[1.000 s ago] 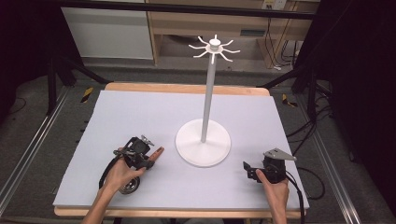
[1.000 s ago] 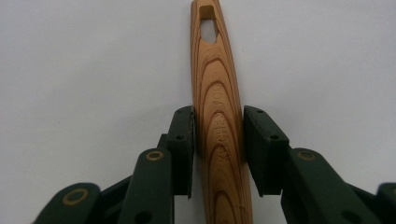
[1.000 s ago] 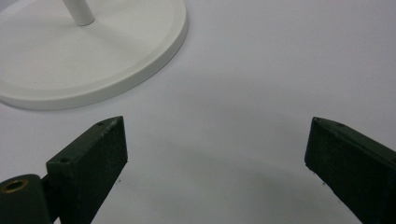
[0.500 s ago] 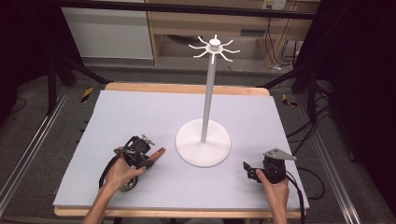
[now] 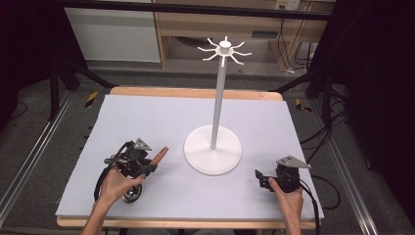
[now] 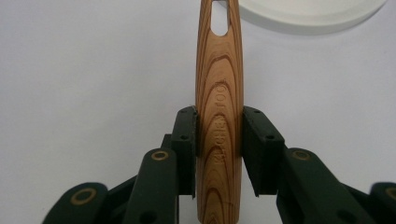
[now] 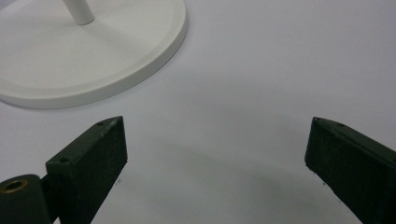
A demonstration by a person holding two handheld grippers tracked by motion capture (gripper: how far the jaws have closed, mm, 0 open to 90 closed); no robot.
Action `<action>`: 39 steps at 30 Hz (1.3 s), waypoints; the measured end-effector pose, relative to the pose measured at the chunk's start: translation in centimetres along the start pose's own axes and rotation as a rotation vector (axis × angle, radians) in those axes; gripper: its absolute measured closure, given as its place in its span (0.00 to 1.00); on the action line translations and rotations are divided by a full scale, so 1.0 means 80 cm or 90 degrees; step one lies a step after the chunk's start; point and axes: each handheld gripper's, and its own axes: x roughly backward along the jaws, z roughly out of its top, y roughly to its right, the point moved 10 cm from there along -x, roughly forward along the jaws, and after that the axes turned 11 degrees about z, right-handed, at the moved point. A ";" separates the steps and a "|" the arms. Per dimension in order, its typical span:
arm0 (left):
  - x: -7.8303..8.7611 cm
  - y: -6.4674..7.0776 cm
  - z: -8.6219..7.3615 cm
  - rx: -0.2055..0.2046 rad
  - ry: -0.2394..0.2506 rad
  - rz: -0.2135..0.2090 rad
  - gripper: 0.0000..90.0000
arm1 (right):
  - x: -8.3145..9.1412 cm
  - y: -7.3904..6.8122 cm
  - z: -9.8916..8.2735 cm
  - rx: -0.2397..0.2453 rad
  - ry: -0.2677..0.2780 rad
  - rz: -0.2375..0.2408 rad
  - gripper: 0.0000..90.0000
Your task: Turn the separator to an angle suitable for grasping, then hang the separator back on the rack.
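Observation:
A utensil with a wooden handle (image 6: 219,93) runs between the pads of my left gripper (image 6: 219,135), which is shut on it; the handle has a hanging slot near its far end. In the high view my left gripper (image 5: 149,164) sits at the mat's front left, the handle's tip (image 5: 161,154) pointing at the white stand (image 5: 213,155). A round metal end (image 5: 131,195) shows under the hand. My right gripper (image 5: 259,177) rests at the front right, open, with bare mat between its jaws (image 7: 215,154).
The stand's round base (image 7: 93,60) lies just left of my right gripper and carries a tall pole topped by a ring of hooks (image 5: 224,48). A pale mat (image 5: 147,117) covers the wooden table. Dark frame legs and cables flank it.
My left hand has risen a little with the utensil, and the handle's tip now stands higher. The right hand has not moved.

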 end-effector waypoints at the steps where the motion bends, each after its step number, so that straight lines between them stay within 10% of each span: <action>1: 0.002 0.000 0.001 0.003 0.004 -0.001 0.75 | 0.000 0.000 0.000 0.000 0.000 0.001 0.07; 39: 0.115 -0.024 0.059 0.142 0.341 0.024 0.75 | 0.000 -0.002 0.003 -0.001 0.014 0.002 0.07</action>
